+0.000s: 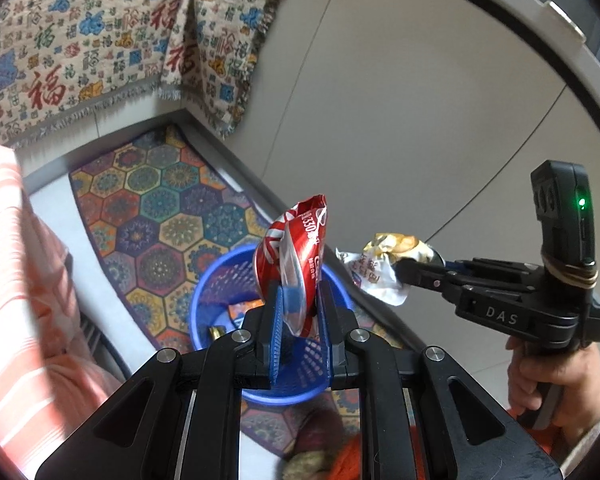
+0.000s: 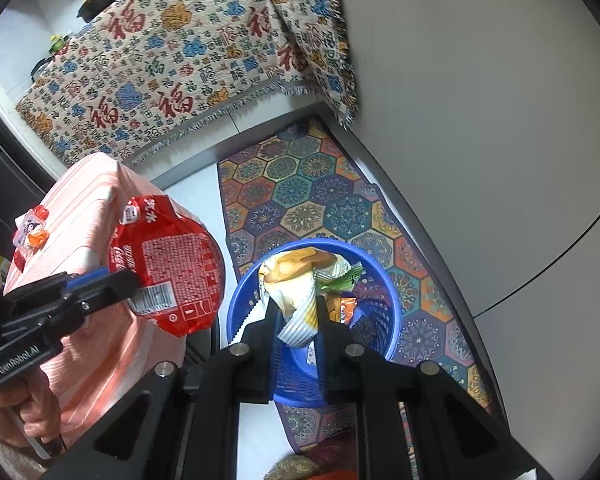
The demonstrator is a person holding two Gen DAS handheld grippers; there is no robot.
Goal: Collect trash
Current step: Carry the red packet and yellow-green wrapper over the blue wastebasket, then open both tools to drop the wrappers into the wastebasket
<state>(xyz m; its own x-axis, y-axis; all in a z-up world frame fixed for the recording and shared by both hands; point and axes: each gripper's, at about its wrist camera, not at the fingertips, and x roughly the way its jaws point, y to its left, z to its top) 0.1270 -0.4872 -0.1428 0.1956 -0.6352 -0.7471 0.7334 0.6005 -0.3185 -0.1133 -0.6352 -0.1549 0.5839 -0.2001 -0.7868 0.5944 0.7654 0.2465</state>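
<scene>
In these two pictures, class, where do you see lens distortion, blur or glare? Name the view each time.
Left wrist view: fisheye bends the floor tile seams into arcs; the pink striped suitcase at the edge is smeared; the red flattened can shows a shiny glint. Right wrist view: dark corners ring the picture; the blue basket stays sharp.

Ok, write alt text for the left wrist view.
The left claw grips a flattened red can above a blue basket standing on a patterned rug. To the right, the right claw holds a crumpled wrapper.
</scene>
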